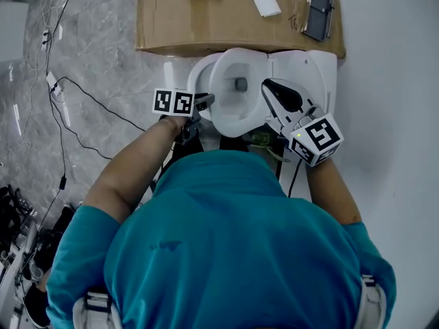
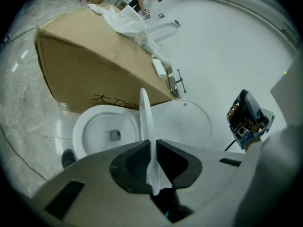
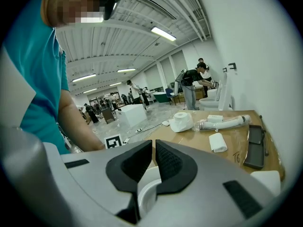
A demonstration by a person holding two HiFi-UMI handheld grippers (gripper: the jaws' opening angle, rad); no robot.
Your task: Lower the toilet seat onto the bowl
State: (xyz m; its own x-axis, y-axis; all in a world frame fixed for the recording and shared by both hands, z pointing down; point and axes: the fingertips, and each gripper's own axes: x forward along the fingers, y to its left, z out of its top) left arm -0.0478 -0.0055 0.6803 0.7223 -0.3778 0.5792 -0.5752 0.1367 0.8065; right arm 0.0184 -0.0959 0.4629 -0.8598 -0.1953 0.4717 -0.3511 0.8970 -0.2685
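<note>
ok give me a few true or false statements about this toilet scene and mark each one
1. The left gripper is shut on the toilet seat. True.
2. The seat already lies flat on the bowl. False: it stands on edge between the bowl and the lid.
3. A cardboard box stands right next to the toilet. True.
4. The top of the box is bare. False: a paper roll, a folded cloth and other things lie on it.
5. The right gripper grips the lid. False: nothing is between its jaws.
</note>
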